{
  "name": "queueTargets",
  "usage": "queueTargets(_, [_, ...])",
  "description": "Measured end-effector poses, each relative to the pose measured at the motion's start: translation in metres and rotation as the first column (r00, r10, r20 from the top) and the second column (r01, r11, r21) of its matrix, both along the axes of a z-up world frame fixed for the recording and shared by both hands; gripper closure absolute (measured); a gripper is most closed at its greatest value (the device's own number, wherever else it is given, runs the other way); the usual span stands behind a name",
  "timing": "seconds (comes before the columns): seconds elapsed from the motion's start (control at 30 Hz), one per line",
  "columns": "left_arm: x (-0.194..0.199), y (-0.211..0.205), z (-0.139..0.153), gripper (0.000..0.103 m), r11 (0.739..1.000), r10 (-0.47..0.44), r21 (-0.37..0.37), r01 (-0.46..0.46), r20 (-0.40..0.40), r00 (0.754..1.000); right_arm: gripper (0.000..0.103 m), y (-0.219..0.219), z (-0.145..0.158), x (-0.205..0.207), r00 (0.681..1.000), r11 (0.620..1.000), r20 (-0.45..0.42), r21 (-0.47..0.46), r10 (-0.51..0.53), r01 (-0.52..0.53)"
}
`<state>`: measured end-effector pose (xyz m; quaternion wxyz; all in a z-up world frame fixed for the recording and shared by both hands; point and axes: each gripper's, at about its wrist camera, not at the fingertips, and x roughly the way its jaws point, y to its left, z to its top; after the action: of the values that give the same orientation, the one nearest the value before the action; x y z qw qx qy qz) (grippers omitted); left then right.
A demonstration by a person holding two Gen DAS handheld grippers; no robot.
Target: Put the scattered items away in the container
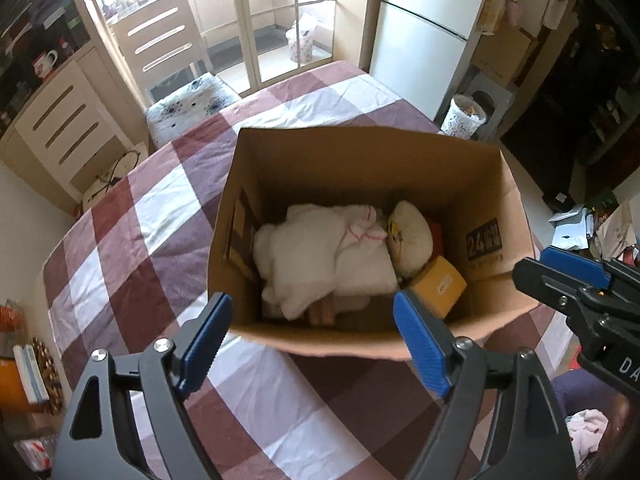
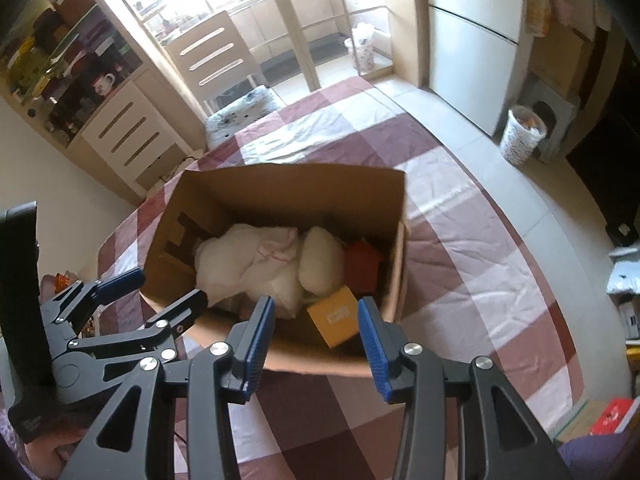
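An open cardboard box (image 1: 360, 168) (image 2: 288, 188) stands on the checked tablecloth (image 1: 140, 240). Inside lie a white cloth (image 1: 320, 248) (image 2: 240, 260), a cream plush toy (image 1: 412, 236) (image 2: 320, 260), a yellow box (image 1: 440, 284) (image 2: 334, 316) and a red house-shaped item (image 2: 362, 266). My left gripper (image 1: 316, 336) (image 2: 168, 286) hovers above the box's near left rim, wide open and empty. My right gripper (image 2: 316, 344) (image 1: 540, 266) hangs over the near right rim above the yellow box, its jaws apart with nothing between them.
A chair with a floral cushion (image 1: 192, 104) stands at the table's far side. A white fridge (image 1: 432, 28) and a patterned waste bin (image 1: 464, 116) are beyond the far right corner. Cluttered items (image 1: 600, 232) lie to the right.
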<state>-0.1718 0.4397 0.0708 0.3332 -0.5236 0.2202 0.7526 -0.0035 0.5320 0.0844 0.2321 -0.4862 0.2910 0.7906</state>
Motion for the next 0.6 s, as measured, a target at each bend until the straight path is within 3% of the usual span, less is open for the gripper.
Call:
queueTargets(0.2, [0.013,0.001,-0.003,0.018,0.998,0.024,-0.058,-0.023,0.01,1.0,0.059,-0.007,-0.004,0.017,0.998,0.999,0.051,0.028,-0.04,0.039])
queueTargets(0.6, [0.026,0.006,-0.003,0.017,0.995,0.041,-0.096,-0.039,0.014,0.999,0.059,-0.022,-0.002,0.013,0.993,0.995,0.115,0.102,-0.013,0.001])
